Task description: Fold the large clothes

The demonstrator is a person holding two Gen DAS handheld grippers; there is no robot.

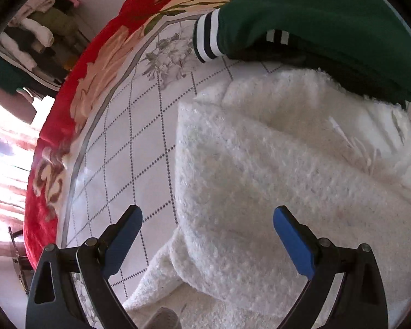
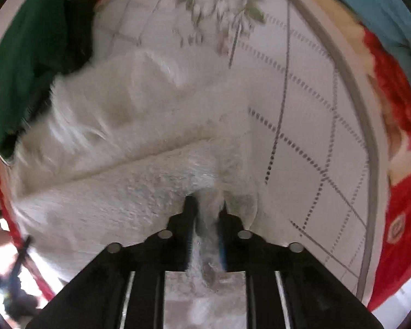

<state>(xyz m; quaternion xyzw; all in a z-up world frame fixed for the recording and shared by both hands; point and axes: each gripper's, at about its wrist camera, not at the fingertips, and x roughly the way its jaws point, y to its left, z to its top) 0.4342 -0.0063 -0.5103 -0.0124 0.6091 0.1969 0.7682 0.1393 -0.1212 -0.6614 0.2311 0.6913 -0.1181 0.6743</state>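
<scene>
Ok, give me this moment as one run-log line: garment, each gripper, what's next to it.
white fleece garment on bed | left gripper open above it | right gripper shut on white fleece garment | green garment lying beside

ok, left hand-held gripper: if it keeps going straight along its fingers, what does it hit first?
Most likely the white fluffy garment. The left hand-held gripper is open and points steeply down at it, near its left edge where the quilted white cover begins. Depth is unclear, but nothing shows in between.
</scene>
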